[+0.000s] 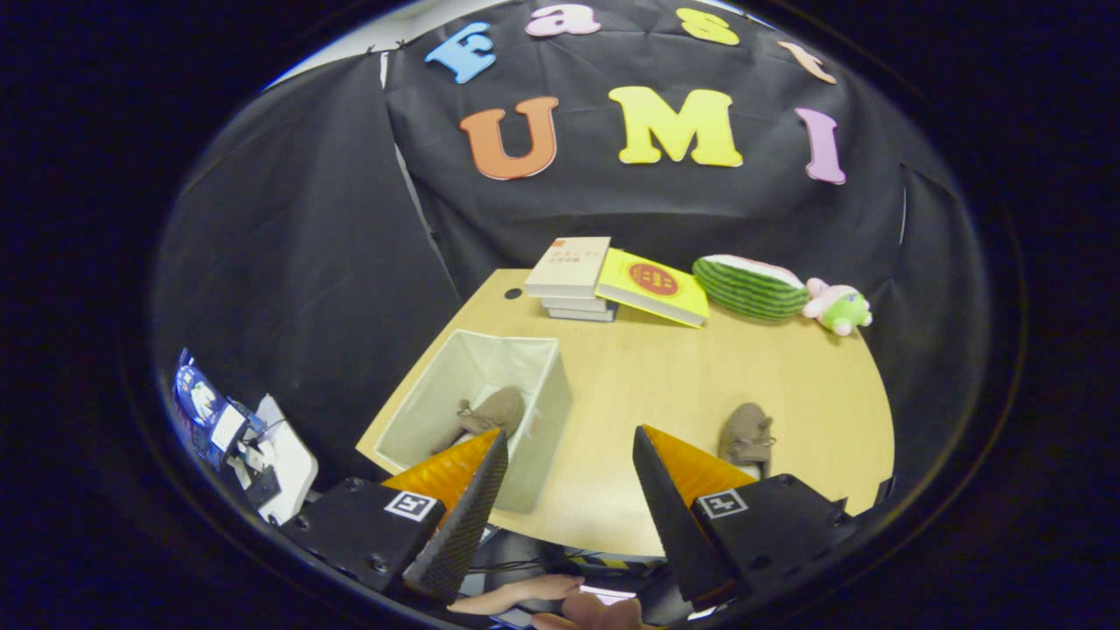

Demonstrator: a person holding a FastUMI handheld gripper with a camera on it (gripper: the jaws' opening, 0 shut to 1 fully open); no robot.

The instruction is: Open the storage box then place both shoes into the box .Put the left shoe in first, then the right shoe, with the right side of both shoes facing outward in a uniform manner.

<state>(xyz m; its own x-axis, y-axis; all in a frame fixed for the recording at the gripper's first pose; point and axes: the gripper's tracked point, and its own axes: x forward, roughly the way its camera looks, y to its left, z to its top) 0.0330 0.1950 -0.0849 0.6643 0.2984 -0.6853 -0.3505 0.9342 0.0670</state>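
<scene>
Gripper view had the gripper [569,472] held high above the near edge of the table [647,376], jaws spread wide and released, nothing between the fingers. Storage box [534,411] sat open on the near-left part of the table, just ahead of the left finger, no lid visible on it. One shoe [492,413] already lay inside the box, on the near side, partly hidden behind the left fingertip; which way it faced couldn't be told from this angle. Second shoe [746,435] stood on the bare table to the right, well apart from the box, just beyond the right finger, laces visible on top. Judging by the task order, the one in the box was likely the left shoe and the one outside the right, but that couldn't be confirmed from the picture. Progress call: box open, first shoe in, roughly halfway. Left to do: grab the second shoe, carry it left to the box, set it beside the first with matching orientation. Far side of the table held a stack of books [573,278], a yellow book [654,287], a watermelon toy [751,286] and a small plush [838,306], all clear of the work area.
</scene>
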